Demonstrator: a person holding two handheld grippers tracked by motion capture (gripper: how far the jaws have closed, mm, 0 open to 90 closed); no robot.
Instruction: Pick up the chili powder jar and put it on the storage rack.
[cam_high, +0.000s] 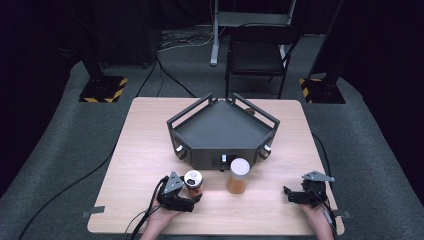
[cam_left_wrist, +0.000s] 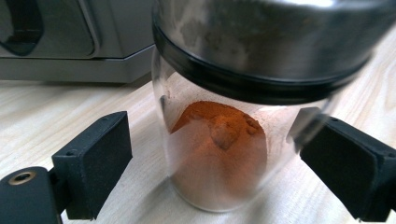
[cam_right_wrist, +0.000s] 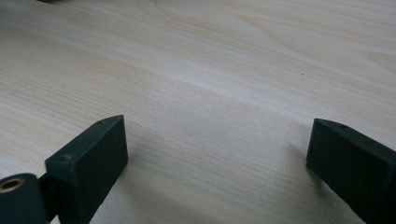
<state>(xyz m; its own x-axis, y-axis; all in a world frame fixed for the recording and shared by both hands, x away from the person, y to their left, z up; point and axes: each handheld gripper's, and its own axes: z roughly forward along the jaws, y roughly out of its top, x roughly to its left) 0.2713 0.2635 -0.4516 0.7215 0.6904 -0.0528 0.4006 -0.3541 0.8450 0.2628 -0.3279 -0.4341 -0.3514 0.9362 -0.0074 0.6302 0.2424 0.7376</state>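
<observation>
A small glass jar (cam_high: 193, 182) with a metal lid stands near the table's front, left of centre. In the left gripper view it is the jar (cam_left_wrist: 219, 154), about half full of orange powder. My left gripper (cam_high: 194, 195) (cam_left_wrist: 215, 149) is open with its jaws on either side of the jar's body. The left pad (cam_left_wrist: 93, 163) stands clear of the glass and the right pad (cam_left_wrist: 345, 168) is close to it. A taller jar (cam_high: 238, 176) with a white lid and orange contents stands just to the right. My right gripper (cam_high: 288, 195) (cam_right_wrist: 217, 140) is open over bare wood at the front right.
A dark grey angular tray (cam_high: 222, 131) with raised rails and knobs on its front faces sits mid-table, right behind both jars. The wooden table (cam_high: 145, 150) has bare areas on both sides. A black chair (cam_high: 257, 55) and stand bases are on the floor beyond.
</observation>
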